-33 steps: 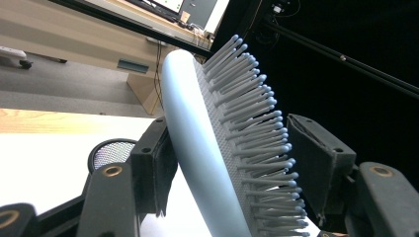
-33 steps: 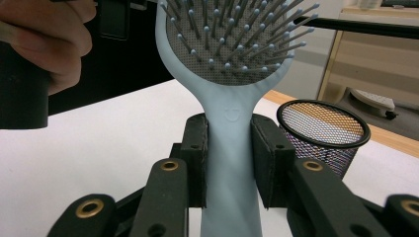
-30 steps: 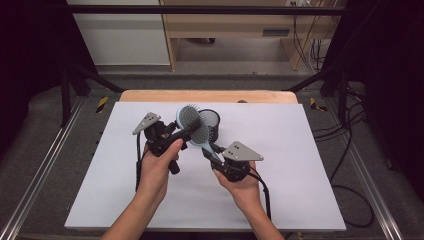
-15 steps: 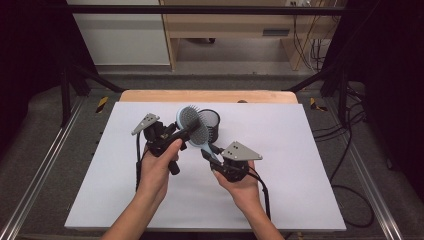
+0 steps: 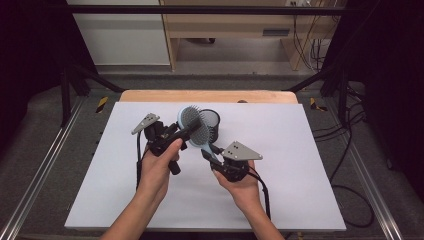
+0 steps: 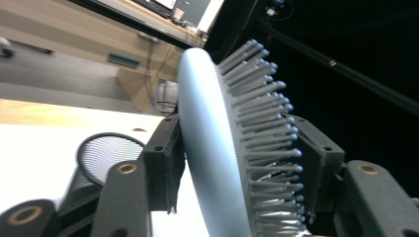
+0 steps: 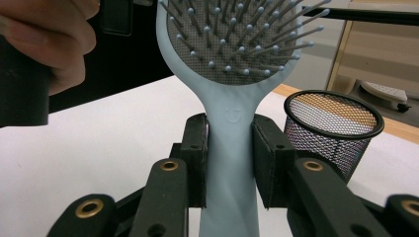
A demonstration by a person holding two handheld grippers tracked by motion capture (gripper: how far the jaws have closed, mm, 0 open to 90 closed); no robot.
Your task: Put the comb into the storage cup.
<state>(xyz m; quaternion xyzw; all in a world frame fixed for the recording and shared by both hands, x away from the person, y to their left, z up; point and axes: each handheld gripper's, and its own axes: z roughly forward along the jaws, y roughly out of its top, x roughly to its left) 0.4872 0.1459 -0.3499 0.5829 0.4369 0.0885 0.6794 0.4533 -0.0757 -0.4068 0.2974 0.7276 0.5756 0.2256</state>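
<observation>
A light blue hairbrush [image 5: 193, 128] with grey bristles is held up over the white table, its head toward the far side. My right gripper [image 5: 209, 152] is shut on its handle [image 7: 230, 148], with a pad on each side. My left gripper [image 5: 186, 131] comes in from the left around the brush head [image 6: 207, 148]. Its jaws have just been closing on the head. One pad lies on the smooth back and the bristle tips meet the other pad.
A black wire-mesh cup [image 5: 212, 120] stands upright just behind the brush, also seen as the mesh cup [image 7: 332, 129] beside the handle. The white sheet [image 5: 300, 165] covers the table, with a wooden strip [image 5: 200, 96] at its far edge. Cables trail at the right.
The left gripper's jaws have drawn in around the brush head. Both hands and the brush stay where they were.
</observation>
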